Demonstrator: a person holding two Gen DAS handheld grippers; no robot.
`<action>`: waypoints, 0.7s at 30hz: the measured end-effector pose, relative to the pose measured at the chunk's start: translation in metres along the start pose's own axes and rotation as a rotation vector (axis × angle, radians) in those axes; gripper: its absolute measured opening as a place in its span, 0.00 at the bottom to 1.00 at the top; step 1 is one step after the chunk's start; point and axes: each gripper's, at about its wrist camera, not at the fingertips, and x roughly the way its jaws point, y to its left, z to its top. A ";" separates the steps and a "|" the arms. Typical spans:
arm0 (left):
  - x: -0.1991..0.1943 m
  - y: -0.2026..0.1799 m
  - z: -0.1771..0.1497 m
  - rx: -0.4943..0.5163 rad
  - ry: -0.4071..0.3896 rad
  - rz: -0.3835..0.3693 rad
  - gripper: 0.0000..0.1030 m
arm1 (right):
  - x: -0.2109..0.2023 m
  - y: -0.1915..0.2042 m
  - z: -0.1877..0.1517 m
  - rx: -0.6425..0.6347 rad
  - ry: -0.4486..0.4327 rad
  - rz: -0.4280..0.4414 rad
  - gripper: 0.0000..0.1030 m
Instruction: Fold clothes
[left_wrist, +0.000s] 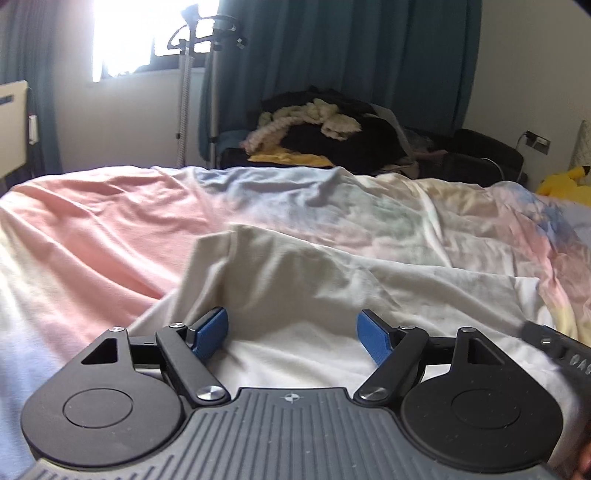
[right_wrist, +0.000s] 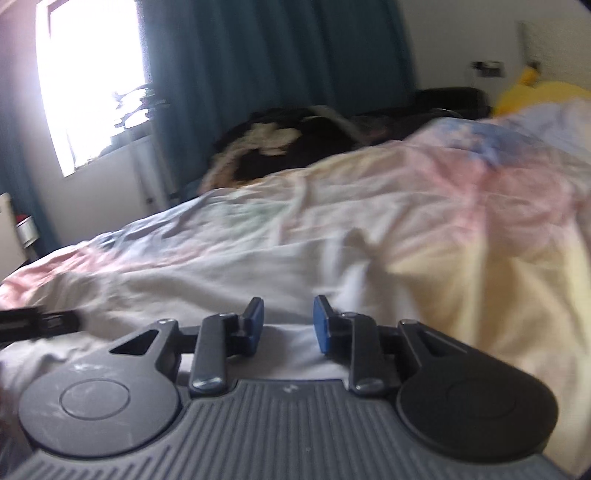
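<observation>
A white garment (left_wrist: 295, 273) lies crumpled on a bed covered by a pastel pink, blue and yellow duvet (left_wrist: 92, 229). One fold of it stands up just beyond my left gripper (left_wrist: 292, 317). That gripper is wide open, low over the white cloth, with nothing pinched between its blue pads (left_wrist: 210, 330). In the right wrist view the same white garment (right_wrist: 192, 284) spreads under my right gripper (right_wrist: 289, 304). Its blue pads (right_wrist: 320, 325) stand a narrow gap apart, with cloth showing below the gap and no visible grip. This view is blurred.
A pile of dark and cream clothes (left_wrist: 325, 129) sits beyond the far edge of the bed, in front of teal curtains (left_wrist: 351, 74). A yellow plush toy (left_wrist: 565, 184) lies at the right. A stand (left_wrist: 188, 92) is by the bright window.
</observation>
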 end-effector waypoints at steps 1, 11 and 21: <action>-0.003 0.002 0.000 -0.003 -0.003 0.003 0.78 | -0.001 -0.008 0.001 0.029 0.004 -0.025 0.29; -0.022 -0.013 0.019 -0.001 -0.047 -0.088 0.79 | -0.019 -0.006 0.012 0.059 -0.047 0.044 0.35; 0.058 -0.054 0.054 -0.019 0.077 -0.152 0.81 | 0.005 0.042 0.006 -0.101 0.002 0.138 0.39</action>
